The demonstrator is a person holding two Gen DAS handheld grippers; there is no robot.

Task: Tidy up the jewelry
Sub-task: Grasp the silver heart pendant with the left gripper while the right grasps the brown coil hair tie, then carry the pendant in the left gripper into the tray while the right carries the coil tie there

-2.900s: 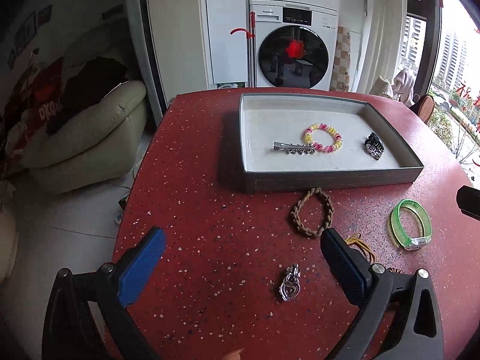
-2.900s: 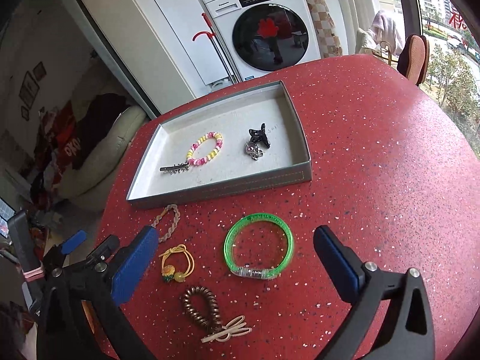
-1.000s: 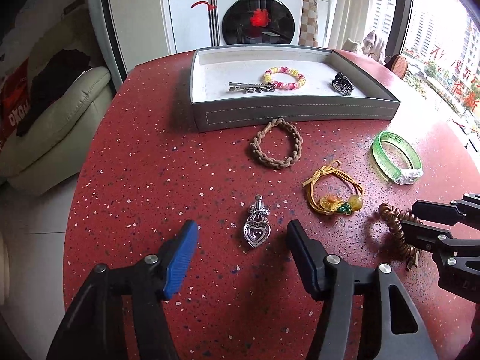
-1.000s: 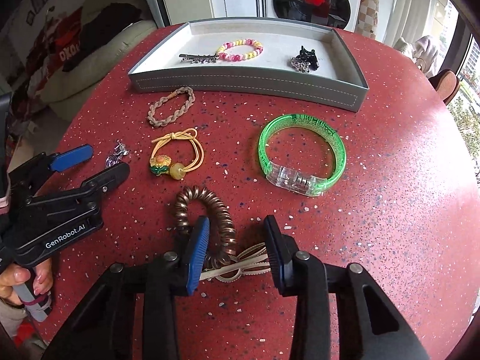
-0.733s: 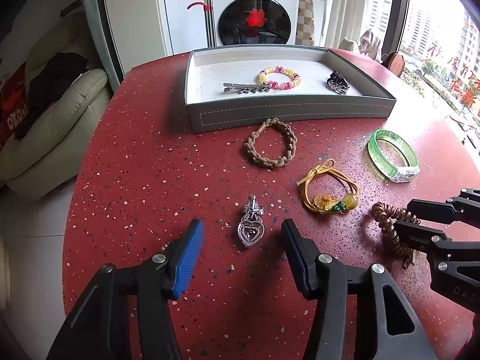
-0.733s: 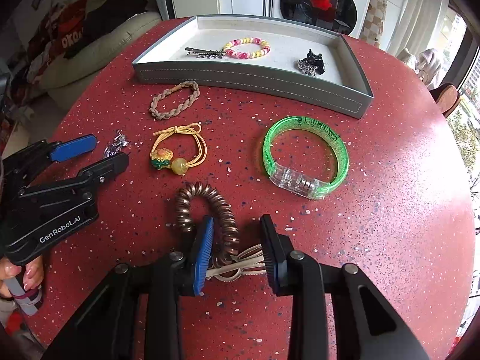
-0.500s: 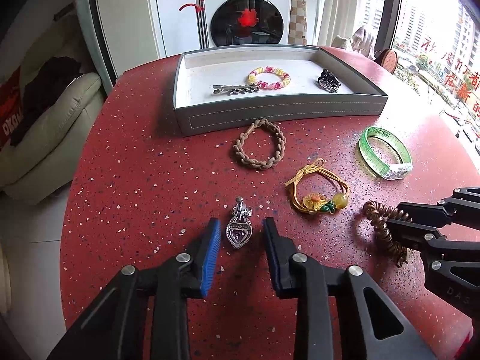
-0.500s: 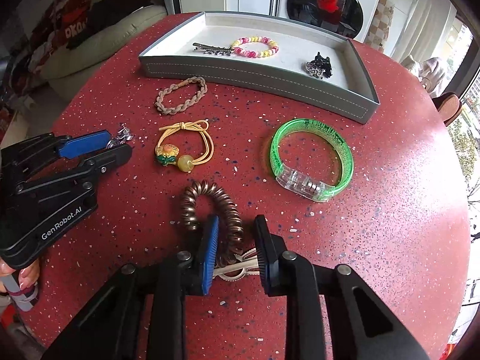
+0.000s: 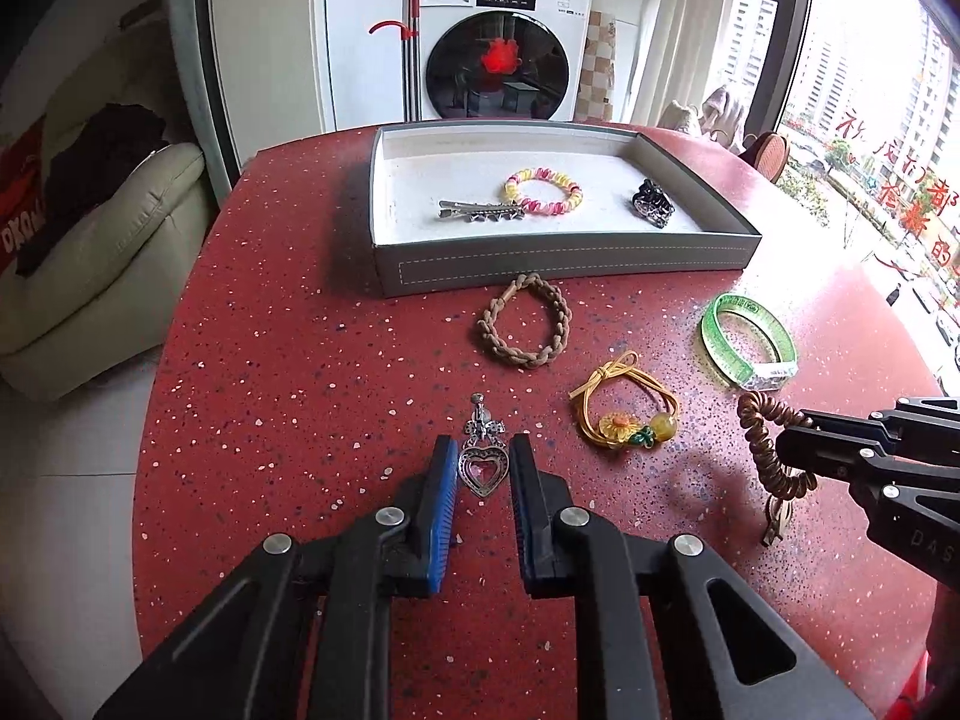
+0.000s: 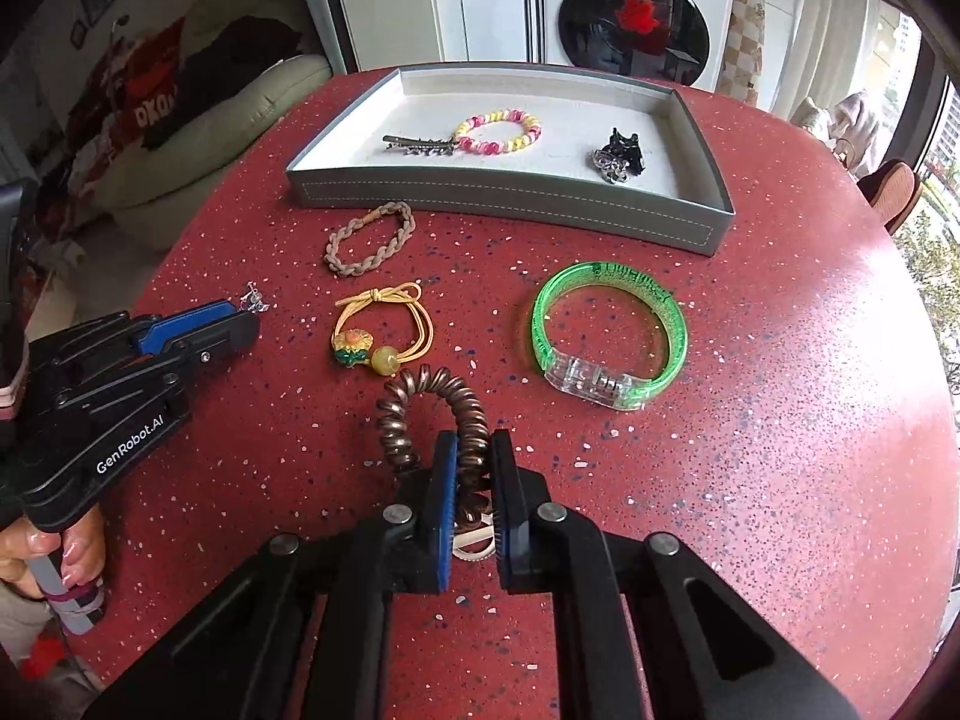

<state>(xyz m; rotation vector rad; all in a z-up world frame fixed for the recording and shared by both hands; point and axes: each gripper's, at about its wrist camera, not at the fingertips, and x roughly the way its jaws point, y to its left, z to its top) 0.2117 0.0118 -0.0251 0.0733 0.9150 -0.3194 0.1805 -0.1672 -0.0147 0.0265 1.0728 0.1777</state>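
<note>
The silver heart pendant (image 9: 480,461) lies flat on the red speckled worktop (image 9: 288,360), its long axis running away from the left gripper (image 9: 482,468), bow and loop at the far end, heart point toward the hand. The heart sits between the blue ribbed pads, and the jaws pinch it from both sides.

The right gripper (image 10: 472,468) has its jaws clamped on the coppery spiral coil (image 10: 420,414), a springy plastic ring; the near arc is squeezed between the pads while the rest loops out ahead and to the left. A pale bow-shaped piece (image 10: 474,540) shows under the jaws.

Between the grippers lies a yellow cord tie (image 9: 624,408) with a flower and a bead. Beyond it are a braided tan band (image 9: 523,329) and a clear green bangle (image 9: 750,339). The grey tray (image 9: 564,267) at the back holds a metal clip (image 9: 480,211), a pink-yellow bead bracelet (image 9: 543,191) and a black claw (image 9: 651,210).
</note>
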